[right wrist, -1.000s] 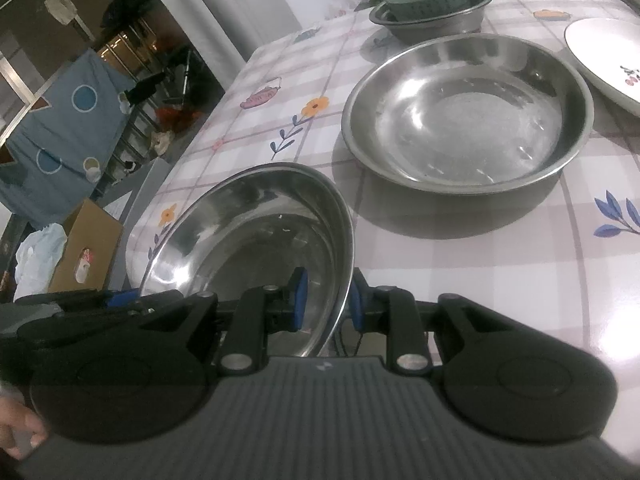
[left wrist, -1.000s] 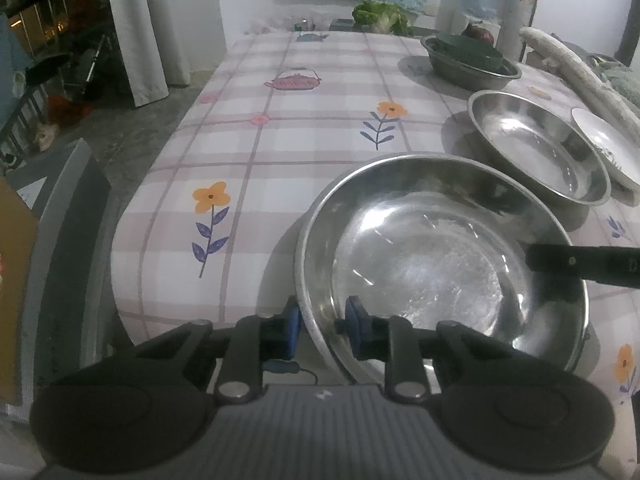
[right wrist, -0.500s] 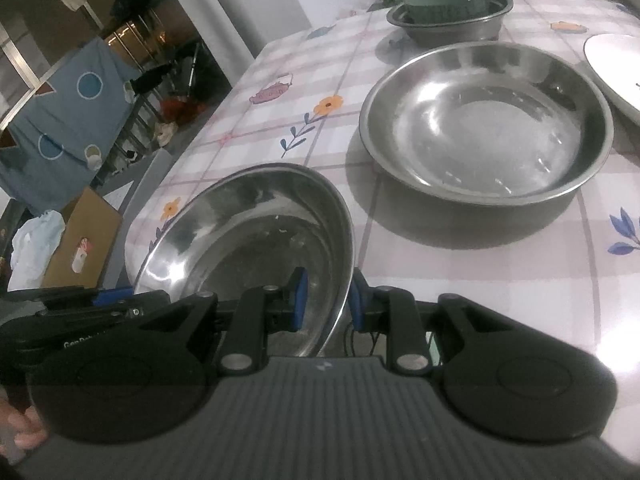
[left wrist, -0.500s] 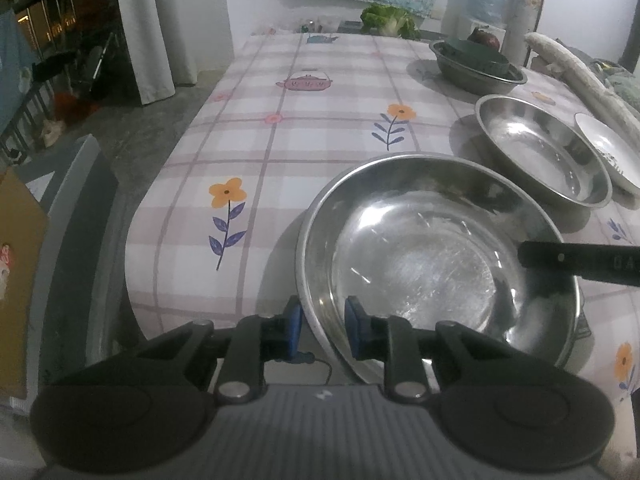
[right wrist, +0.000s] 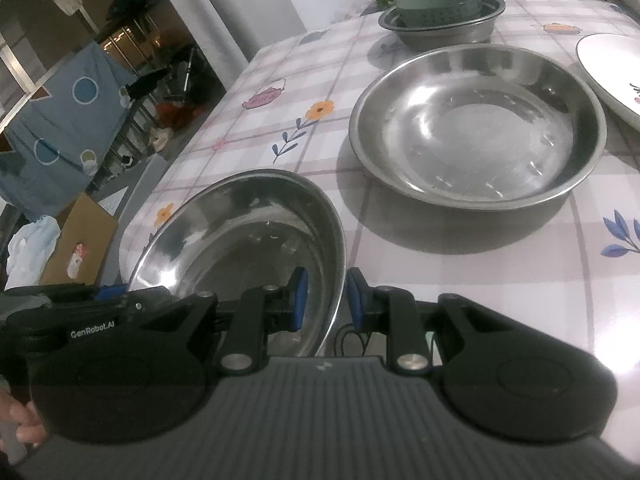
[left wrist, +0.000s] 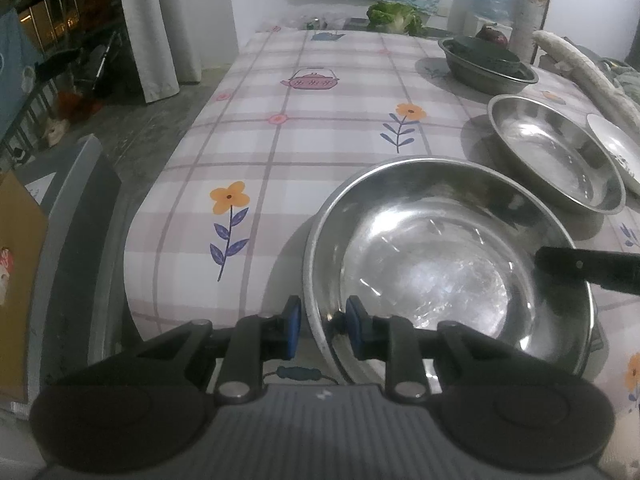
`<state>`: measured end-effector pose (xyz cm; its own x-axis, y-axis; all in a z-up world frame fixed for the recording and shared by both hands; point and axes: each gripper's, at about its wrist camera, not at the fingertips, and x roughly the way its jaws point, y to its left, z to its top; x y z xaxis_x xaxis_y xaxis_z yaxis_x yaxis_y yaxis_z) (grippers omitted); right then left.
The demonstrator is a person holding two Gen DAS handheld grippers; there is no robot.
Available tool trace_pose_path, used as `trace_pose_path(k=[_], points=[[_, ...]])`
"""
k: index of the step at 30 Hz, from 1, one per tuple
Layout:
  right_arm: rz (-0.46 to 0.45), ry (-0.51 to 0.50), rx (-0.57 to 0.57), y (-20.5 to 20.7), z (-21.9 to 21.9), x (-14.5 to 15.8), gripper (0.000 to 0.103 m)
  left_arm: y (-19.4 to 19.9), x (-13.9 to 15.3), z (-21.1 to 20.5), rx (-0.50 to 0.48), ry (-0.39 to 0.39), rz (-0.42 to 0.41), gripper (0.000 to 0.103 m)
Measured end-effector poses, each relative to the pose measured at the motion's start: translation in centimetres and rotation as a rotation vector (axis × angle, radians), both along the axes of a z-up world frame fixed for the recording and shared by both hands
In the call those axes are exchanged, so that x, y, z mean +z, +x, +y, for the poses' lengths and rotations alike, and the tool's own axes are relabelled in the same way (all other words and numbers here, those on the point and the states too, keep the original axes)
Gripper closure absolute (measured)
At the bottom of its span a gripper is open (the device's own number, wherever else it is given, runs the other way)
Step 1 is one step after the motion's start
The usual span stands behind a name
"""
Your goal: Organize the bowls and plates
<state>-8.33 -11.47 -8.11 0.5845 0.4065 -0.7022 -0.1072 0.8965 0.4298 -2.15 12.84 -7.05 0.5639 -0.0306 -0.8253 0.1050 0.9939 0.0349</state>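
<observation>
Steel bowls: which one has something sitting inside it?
The far steel bowl, with a dark green colander nested in it. The middle bowl and gripped near bowl hold nothing.

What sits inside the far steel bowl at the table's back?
A dark green perforated colander sits inside the far steel bowl, rising above its rim. Whatever lies beneath or inside the colander is hidden.

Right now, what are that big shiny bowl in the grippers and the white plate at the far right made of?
The held bowl looks like polished stainless steel: mirror-like glare, thin rolled rim, faint scuffs on its base. The left gripper and right gripper clamp its rim. The white plate seems glazed ceramic, glossy with a small painted motif, though melamine is possible.
</observation>
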Motion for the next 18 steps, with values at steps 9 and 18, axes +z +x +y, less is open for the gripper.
trace_pose_path(k=[9,18], points=[[-0.001,-0.004,0.006,0.13,0.32,-0.05,0.082,-0.05,0.00,-0.09,-0.001,0.007,-0.007,0.077],[-0.007,-0.012,0.007,0.02,0.53,0.09,0.082,-0.04,0.15,-0.12,0.002,0.007,-0.015,0.078]])
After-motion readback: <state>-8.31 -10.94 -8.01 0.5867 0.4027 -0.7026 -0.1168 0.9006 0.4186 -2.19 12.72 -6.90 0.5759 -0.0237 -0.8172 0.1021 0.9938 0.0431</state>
